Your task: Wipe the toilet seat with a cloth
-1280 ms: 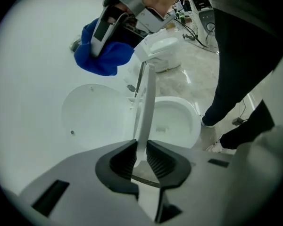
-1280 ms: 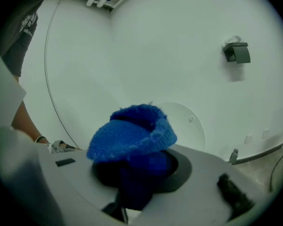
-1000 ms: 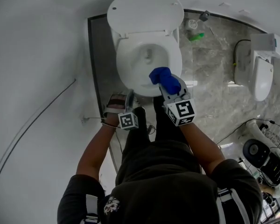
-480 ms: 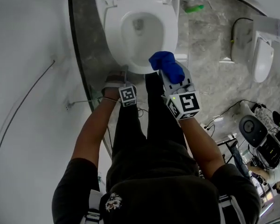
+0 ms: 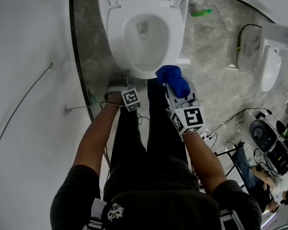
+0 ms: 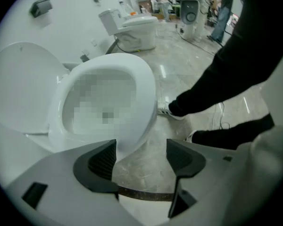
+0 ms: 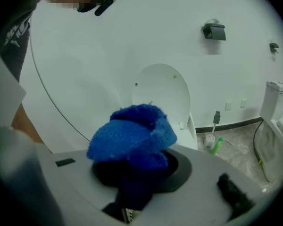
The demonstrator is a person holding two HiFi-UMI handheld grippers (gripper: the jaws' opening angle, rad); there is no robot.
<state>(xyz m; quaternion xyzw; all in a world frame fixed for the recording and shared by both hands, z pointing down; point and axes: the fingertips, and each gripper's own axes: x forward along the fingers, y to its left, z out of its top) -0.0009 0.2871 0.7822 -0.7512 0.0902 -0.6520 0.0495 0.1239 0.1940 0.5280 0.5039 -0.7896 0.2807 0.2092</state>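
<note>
Right gripper (image 5: pixel 181 96): jaws pinch a bunched blue terry cloth (image 5: pixel 173 79), which bulges out ahead of the fingertips. In the right gripper view the cloth (image 7: pixel 132 135) fills the jaw opening. In the head view it sits just beside the front right edge of the white oval plastic toilet seat (image 5: pixel 116 37). We cannot tell whether it touches.

Left gripper (image 5: pixel 120 79): it points steeply down, near the seat's front left edge. Its jaws have just been opening and now stand spread wide (image 6: pixel 141 157) with nothing between them. Past them we see only grey marble floor (image 6: pixel 146 171) and the seat's front rim (image 6: pixel 146 93).

The white toilet lid (image 7: pixel 162 95) is raised against the white wall. A green bottle (image 5: pixel 200 12) lies on the floor to the right of the toilet.
</note>
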